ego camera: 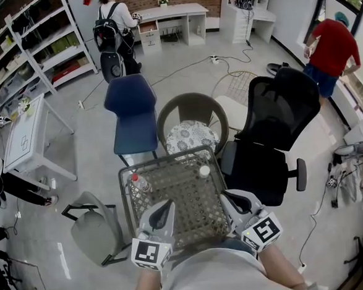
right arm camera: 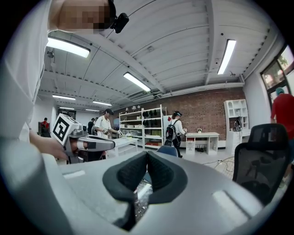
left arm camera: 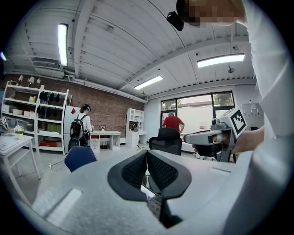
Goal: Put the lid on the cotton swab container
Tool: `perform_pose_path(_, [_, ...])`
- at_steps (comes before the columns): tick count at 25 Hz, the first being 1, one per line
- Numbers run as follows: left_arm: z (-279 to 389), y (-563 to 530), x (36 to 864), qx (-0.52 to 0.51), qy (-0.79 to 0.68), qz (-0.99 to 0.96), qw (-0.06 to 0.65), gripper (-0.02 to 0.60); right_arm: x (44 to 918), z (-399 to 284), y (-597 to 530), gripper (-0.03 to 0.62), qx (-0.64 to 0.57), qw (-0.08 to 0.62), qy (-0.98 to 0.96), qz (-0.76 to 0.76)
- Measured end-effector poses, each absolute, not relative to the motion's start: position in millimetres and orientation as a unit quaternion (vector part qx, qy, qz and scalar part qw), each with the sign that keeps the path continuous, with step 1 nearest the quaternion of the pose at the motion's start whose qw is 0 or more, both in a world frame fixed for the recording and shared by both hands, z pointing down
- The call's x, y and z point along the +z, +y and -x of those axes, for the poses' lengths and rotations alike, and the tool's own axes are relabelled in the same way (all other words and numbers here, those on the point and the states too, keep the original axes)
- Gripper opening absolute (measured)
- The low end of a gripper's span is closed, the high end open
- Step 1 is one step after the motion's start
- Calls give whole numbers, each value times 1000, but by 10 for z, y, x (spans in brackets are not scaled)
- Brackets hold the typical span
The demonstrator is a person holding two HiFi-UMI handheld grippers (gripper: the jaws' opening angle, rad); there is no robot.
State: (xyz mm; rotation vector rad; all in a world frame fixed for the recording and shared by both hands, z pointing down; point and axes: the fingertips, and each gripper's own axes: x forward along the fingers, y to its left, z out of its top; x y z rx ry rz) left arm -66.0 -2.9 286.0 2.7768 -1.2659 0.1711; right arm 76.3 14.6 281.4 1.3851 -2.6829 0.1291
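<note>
Head view, grippers: the left gripper (ego camera: 168, 205) and the right gripper (ego camera: 226, 197) sit low in front of the person's body, side by side, both pointing out over the near edge of the woven bench (ego camera: 182, 197).
Head view, cotton swab container (ego camera: 204, 171): small and white-topped, upright near the bench's far right edge, apart from both grippers.
Head view, bottle (ego camera: 139, 182): on the bench's left side.
Left gripper view, fingers (left arm camera: 133, 172): pressed together with nothing between them, pointing roughly level.
Left gripper view, right hand (left arm camera: 248, 141): holds its gripper level alongside.
Right gripper view, fingers (right arm camera: 128, 173): closed on each other, empty.
Right gripper view, left hand (right arm camera: 46, 144): carries its gripper level, parallel.
</note>
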Motion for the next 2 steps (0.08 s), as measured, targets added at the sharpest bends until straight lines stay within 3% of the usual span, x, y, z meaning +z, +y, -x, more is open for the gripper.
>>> perform_pose_path(2, [657, -33, 2878, 57, -412, -908, 43, 9, 2821, -763, 135, 5, 44, 60, -886, -458])
